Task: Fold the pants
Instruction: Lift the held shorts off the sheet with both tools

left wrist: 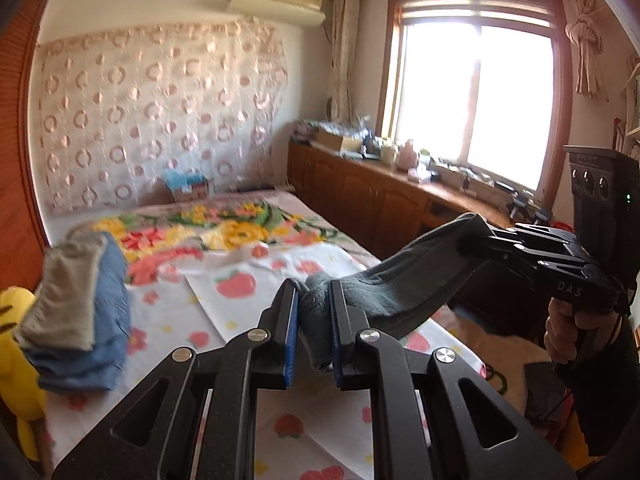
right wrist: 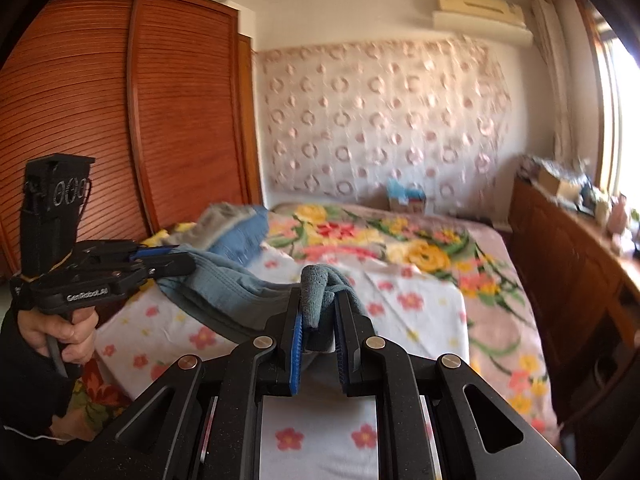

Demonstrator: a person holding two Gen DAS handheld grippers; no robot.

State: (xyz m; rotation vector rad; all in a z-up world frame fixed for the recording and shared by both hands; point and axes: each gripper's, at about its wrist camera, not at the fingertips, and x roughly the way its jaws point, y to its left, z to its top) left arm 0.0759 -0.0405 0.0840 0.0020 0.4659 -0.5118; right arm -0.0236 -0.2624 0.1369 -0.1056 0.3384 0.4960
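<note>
Grey-blue pants (left wrist: 404, 280) hang stretched in the air above the bed between my two grippers. My left gripper (left wrist: 314, 312) is shut on one bunched end of them. My right gripper (right wrist: 320, 316) is shut on the other end (right wrist: 320, 292). In the left wrist view the right gripper (left wrist: 486, 240) shows at the right, clamped on the cloth. In the right wrist view the left gripper (right wrist: 180, 260) shows at the left, clamped on the pants (right wrist: 228, 288). The lower part of the pants is hidden behind the fingers.
The bed (left wrist: 240, 312) has a floral sheet (right wrist: 420, 292). A stack of folded clothes, grey on blue (left wrist: 80, 308), lies at its left side. A yellow plush toy (left wrist: 16, 360) sits beside the stack. A wooden wardrobe (right wrist: 120, 120) stands left, a low cabinet (left wrist: 380, 200) right under the window.
</note>
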